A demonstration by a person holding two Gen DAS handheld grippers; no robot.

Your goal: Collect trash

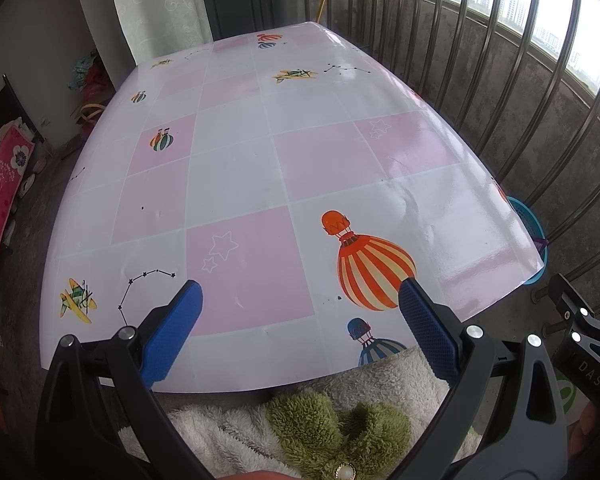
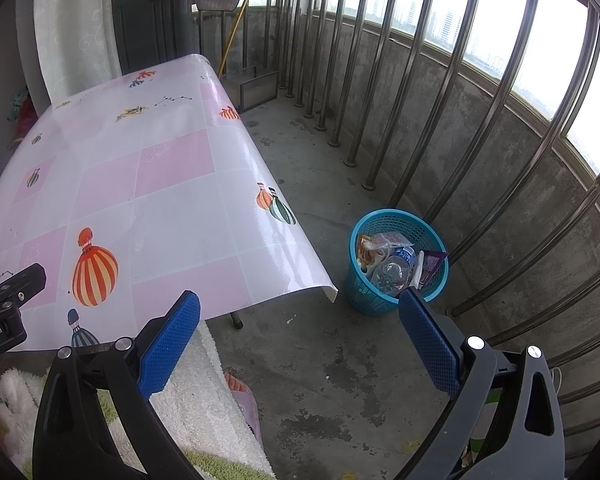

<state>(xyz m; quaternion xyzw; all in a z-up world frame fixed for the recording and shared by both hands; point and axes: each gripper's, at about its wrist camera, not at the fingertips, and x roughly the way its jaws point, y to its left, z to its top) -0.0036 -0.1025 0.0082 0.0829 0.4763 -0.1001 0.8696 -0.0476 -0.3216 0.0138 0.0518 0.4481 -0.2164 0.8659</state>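
**Blue basket holding the trash, table showing nothing left to pick up**

Blue plastic mesh wastebasket (image 2: 396, 264) is standing on the concrete floor just beside the table's right corner, and it is holding the task's things: a crushed clear plastic bottle (image 2: 392, 270), a red-and-white snack wrapper (image 2: 366, 250) and a purple packet (image 2: 432, 264), all lying inside its rim; the glossy pink-and-white checked tablecloth printed with hot-air balloons (image 1: 260, 168) is showing no loose litter in either view, so the collecting is, by judgement, finished or very nearly so; whether anything is lying under the table cannot be told.

The left gripper (image 1: 300, 304) is hovering over the table's near edge with its blue-padded fingers (image 1: 172, 332) spread wide and nothing between them; the right gripper (image 2: 300, 316) is likewise standing apart and empty, pointing over the floor between table and basket.

Round about, a fluffy white-and-green garment (image 1: 332, 420) is filling the lower frames; steel railing bars (image 2: 452, 120) are running close behind the basket, and the draped cloth corner (image 2: 328, 288) is hanging near its rim, both crowding any reach toward it; a table leg (image 2: 236, 320) is standing near the approach too.
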